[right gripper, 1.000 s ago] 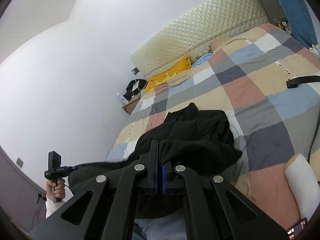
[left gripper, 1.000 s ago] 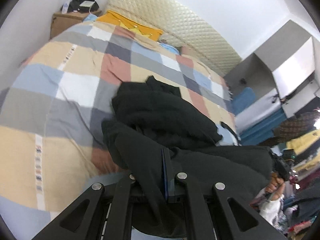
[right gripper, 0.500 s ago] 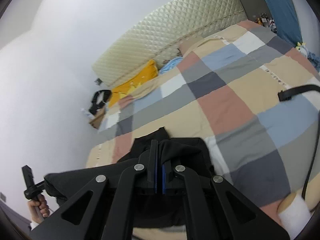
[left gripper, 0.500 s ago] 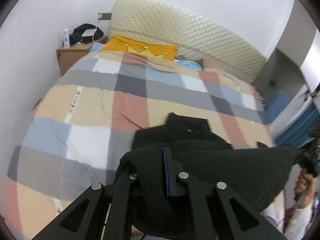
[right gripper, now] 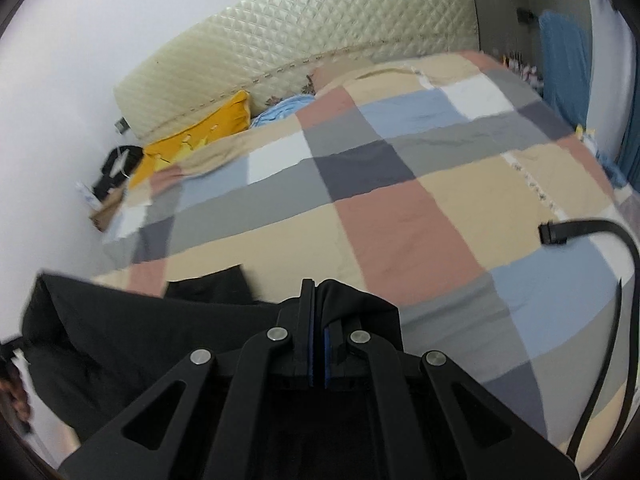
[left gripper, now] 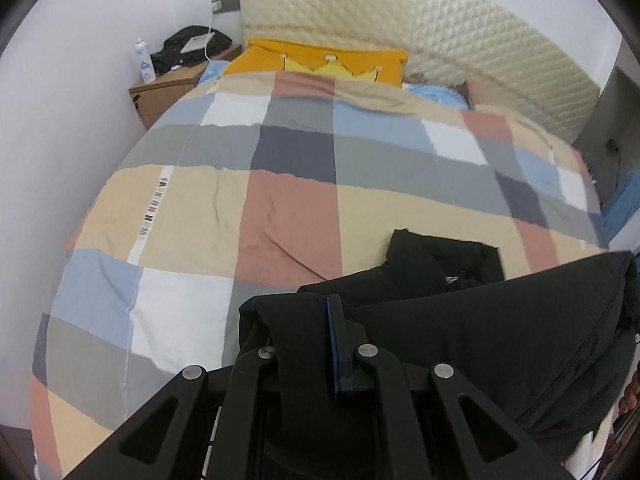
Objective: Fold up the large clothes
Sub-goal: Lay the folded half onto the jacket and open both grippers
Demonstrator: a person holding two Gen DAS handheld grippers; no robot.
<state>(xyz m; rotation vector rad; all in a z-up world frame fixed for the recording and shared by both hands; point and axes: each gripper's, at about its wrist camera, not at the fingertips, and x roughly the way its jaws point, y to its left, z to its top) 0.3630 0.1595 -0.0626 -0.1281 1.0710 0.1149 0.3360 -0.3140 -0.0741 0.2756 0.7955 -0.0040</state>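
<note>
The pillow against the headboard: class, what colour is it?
Orange-yellow pillow, with a paler yellow crown shape on it. The left wrist view shows it best.

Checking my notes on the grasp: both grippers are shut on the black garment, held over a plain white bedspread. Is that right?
Not quite. Both the left gripper and right gripper are shut on the black garment, but the bedspread is a multicoloured patchwork of checks, not plain white. Both wrist views show it.

Left gripper (left gripper: 320,304): we hold it angled steeply down, jaws clamped on a fold of black garment (left gripper: 500,328).
Right gripper (right gripper: 318,300): we hold it angled down, jaws pressed together on the garment's edge.
Hands: we see bare fingers (left gripper: 630,394) at the left view's right edge.
</note>
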